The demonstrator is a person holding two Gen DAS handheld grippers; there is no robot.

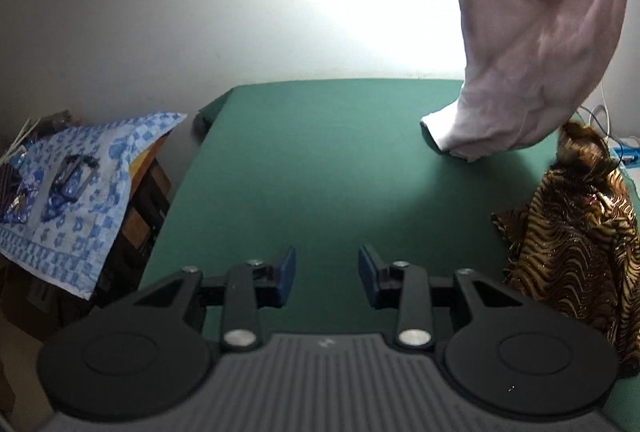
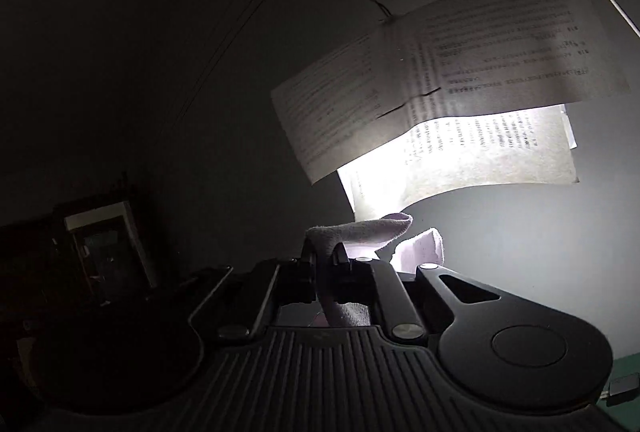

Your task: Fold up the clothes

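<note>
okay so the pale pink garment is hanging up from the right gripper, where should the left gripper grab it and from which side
Judging by how it hangs, take the pale pink garment at the cuff-like end resting on the green table. It lies low, flat and pointing left, so the open, empty left gripper could come in from the left. The right gripper is shut on the garment's top.

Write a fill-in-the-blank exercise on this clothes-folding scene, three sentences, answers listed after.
1. The pale pink garment hangs in the air, and its lower end touches the ____ table cover.
2. The right gripper is shut on the pale pink garment, while the left gripper holds ____.
3. The gold tiger-striped cloth lies at the table's ____ edge in the left wrist view.

Missing words: green; nothing; right
</note>
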